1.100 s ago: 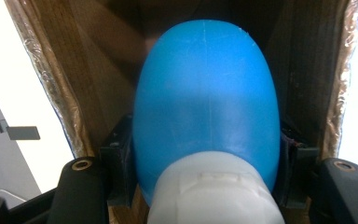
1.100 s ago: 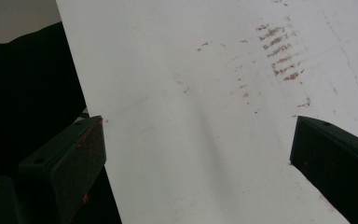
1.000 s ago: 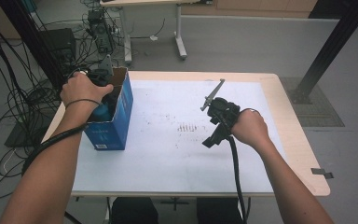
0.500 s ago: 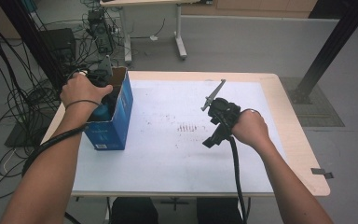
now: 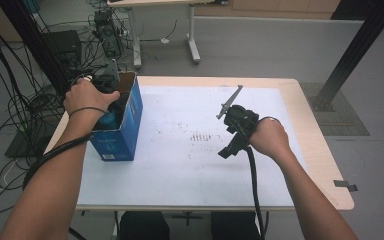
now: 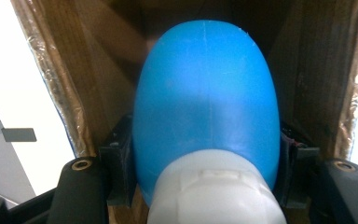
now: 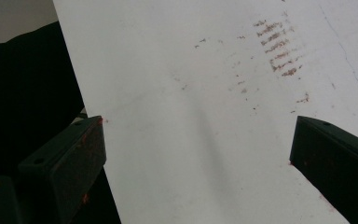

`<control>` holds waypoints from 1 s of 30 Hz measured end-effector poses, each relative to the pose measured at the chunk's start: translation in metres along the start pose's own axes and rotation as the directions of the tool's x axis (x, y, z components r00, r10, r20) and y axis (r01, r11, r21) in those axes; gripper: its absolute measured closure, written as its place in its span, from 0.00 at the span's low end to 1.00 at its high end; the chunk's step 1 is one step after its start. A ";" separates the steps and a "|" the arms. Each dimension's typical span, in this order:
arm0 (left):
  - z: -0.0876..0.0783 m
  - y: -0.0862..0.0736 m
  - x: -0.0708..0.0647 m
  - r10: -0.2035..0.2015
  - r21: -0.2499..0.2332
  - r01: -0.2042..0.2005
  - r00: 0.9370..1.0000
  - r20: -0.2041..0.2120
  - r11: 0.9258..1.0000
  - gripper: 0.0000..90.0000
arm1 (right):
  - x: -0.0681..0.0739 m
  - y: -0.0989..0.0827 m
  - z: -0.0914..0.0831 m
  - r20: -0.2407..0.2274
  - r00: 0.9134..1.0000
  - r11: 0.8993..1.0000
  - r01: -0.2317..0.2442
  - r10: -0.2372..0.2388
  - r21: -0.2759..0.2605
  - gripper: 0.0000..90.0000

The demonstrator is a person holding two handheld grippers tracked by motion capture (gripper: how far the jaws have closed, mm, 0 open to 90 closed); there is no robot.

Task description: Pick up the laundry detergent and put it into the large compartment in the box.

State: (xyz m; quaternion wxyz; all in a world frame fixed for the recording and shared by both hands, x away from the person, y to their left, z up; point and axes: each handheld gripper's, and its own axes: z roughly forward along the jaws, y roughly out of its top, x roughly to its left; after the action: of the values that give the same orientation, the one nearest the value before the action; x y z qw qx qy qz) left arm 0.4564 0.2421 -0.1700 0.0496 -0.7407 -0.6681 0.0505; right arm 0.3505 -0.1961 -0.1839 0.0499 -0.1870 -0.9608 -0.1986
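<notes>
Left gripper (image 6: 205, 186): jaws clamped on blue plastic bottle with white cap (image 6: 205, 107), inside open blue cardboard box (image 5: 125, 125). Bottle not yet lifted clear. Right gripper (image 7: 200, 158): jaws wide, empty, above white tabletop (image 7: 177, 116).

**Plastic, card and a scuffed white top**

The bottle (image 6: 205, 107) is smooth blue plastic with a soft sheen, its cap (image 6: 214, 191) matt white. The box (image 5: 122, 125) is printed blue card outside, raw brown inside. The surface (image 5: 180, 165) is matt white, flecked with reddish marks, wood-edged.
</notes>
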 end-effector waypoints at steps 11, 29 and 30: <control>0.000 0.000 -0.001 -0.003 -0.001 0.003 1.000 -0.002 1.000 0.42 | 0.001 0.002 -0.001 0.002 1.000 1.000 0.003 -0.003 0.004 0.04; 0.001 0.000 -0.004 -0.008 -0.006 0.008 1.000 -0.007 1.000 0.41 | 0.001 0.002 -0.002 0.004 1.000 1.000 0.004 -0.004 0.002 0.04; 0.001 0.000 -0.004 -0.010 -0.004 0.010 1.000 -0.007 1.000 0.41 | 0.001 0.002 -0.002 0.003 1.000 1.000 0.006 -0.006 0.002 0.04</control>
State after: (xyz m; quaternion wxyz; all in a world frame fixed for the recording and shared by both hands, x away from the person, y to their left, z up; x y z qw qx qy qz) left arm 0.4559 0.2385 -0.1706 0.0509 -0.7377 -0.6716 0.0463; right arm 0.3505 -0.1947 -0.1810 0.0478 -0.1842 -0.9616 -0.1976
